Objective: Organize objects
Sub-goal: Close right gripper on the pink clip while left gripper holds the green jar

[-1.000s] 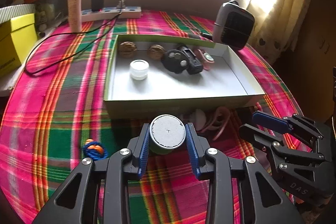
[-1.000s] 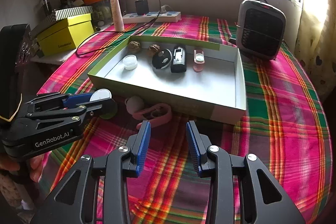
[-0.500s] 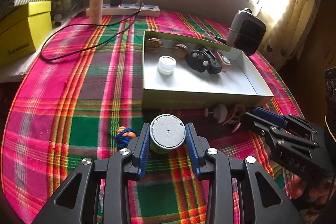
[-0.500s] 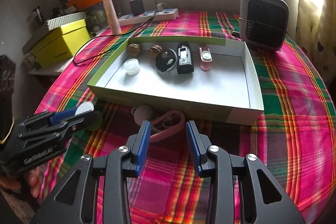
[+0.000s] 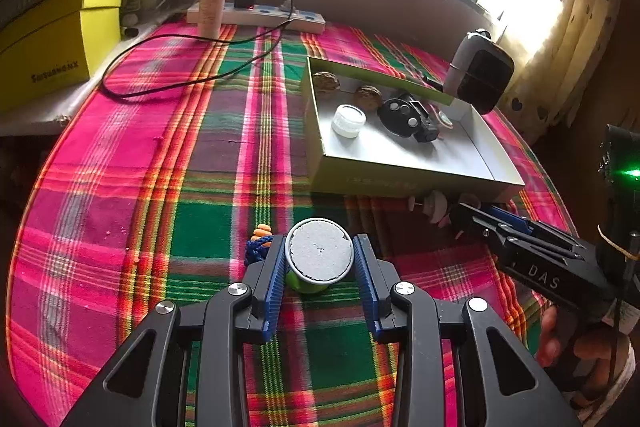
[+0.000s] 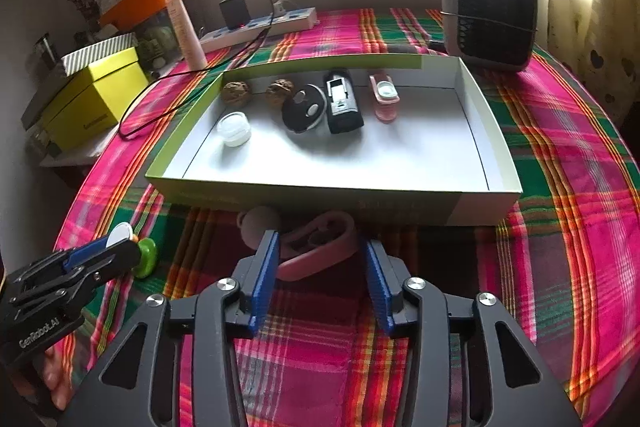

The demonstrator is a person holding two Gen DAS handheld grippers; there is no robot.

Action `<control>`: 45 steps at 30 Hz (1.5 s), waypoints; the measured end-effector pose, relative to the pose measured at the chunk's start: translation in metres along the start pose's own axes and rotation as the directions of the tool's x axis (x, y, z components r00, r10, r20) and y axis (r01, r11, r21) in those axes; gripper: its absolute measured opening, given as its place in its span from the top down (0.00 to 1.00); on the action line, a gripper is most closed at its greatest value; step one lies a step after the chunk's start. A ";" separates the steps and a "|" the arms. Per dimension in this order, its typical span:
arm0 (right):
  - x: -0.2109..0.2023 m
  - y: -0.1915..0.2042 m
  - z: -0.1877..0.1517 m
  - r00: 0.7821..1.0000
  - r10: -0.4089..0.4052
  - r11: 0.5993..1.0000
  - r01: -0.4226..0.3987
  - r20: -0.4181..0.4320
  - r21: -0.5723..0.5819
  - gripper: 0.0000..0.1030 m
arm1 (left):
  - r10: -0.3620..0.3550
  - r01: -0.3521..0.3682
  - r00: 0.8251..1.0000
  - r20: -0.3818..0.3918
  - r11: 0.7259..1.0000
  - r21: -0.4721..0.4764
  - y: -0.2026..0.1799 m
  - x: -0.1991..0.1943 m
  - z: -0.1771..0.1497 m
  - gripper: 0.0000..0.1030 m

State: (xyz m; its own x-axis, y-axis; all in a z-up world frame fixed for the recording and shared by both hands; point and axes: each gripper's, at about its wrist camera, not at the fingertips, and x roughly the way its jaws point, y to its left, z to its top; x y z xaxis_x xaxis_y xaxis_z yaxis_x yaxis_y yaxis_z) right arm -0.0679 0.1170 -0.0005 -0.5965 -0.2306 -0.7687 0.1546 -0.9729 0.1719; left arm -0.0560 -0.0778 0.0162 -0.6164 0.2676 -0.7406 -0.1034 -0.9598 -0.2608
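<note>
Plaid cloth in pink, green and orange (image 5: 160, 167) covers the round table, and on it sits a shallow cardboard tray with green outer walls and a white floor (image 6: 472, 131). Along the tray's far side lie two brown walnuts (image 6: 236, 91), a small translucent white jar (image 6: 234, 129), a round black disc-shaped gadget (image 6: 304, 109), a black rectangular device (image 6: 342, 105) and a small pink case (image 6: 384, 99). The left gripper (image 5: 320, 261) has its blue pads pressed on either side of a small green pot with a grey foil-like lid (image 5: 319, 253), held above the cloth in front of the tray's near left corner, just beside a blue and orange knotted cord toy (image 5: 258, 245). The right gripper (image 6: 320, 267) hovers with its jaws apart; they have just been opening, and a pink looped strap-like object (image 6: 320, 245) lies on the cloth between the pads, just in front of the tray's near wall, with the pads clear of it. A rounded pinkish knob (image 6: 258, 223) rests touching that strap. Behind the tray stand a grey and black fan heater (image 6: 490, 13) and a white power strip (image 6: 260, 25).
</note>
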 end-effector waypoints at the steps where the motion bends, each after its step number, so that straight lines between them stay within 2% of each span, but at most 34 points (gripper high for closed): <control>1: -0.001 0.000 0.000 1.000 -0.011 1.000 0.011 0.004 -0.001 0.58 | -0.002 0.002 1.000 0.000 1.000 0.000 0.001 -0.001 0.000 0.69; 9: -0.011 -0.007 -0.008 0.999 -0.036 0.999 0.036 0.011 -0.007 0.58 | -0.021 0.021 1.000 -0.003 1.000 -0.004 0.007 -0.001 -0.001 0.69; 13: -0.017 -0.009 -0.011 0.996 -0.091 0.995 0.091 0.006 -0.030 0.58 | -0.036 0.036 0.999 -0.009 0.999 -0.009 0.007 0.001 -0.003 0.69; 19: -0.023 -0.020 -0.011 0.994 -0.107 0.994 0.106 0.015 0.020 0.58 | -0.029 0.029 0.999 -0.016 1.000 -0.007 0.008 0.004 -0.005 0.69; 23: -0.027 -0.017 -0.007 0.996 -0.077 0.996 0.075 0.045 0.042 0.58 | -0.029 0.029 0.999 -0.015 1.000 -0.004 0.008 0.004 -0.005 0.69; 29: -0.014 -0.008 0.002 1.000 -0.015 0.994 0.012 0.028 0.109 0.58 | -0.033 0.033 0.999 -0.014 0.999 -0.007 0.009 0.004 -0.006 0.69; 37: 0.004 -0.003 0.007 0.998 -0.068 0.981 0.066 0.006 0.185 0.58 | -0.032 0.032 0.999 -0.013 0.999 -0.006 0.010 0.003 -0.007 0.69; 42: 0.009 0.003 0.005 0.991 -0.135 0.981 0.137 -0.022 0.135 0.58 | -0.037 0.037 0.999 -0.014 0.999 -0.006 0.010 0.003 -0.007 0.69; 45: 0.006 0.004 0.003 0.987 -0.158 0.981 0.158 -0.010 0.110 0.58 | -0.043 0.043 0.999 -0.016 0.999 -0.006 0.009 0.003 -0.008 0.69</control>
State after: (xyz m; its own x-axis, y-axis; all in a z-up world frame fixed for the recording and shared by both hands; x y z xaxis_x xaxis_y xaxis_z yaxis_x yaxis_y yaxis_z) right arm -0.0731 0.1121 -0.0024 -0.6052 -0.0737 -0.7926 -0.0292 -0.9930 0.1146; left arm -0.0527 -0.0850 0.0066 -0.5989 0.3097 -0.7385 -0.1251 -0.9471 -0.2956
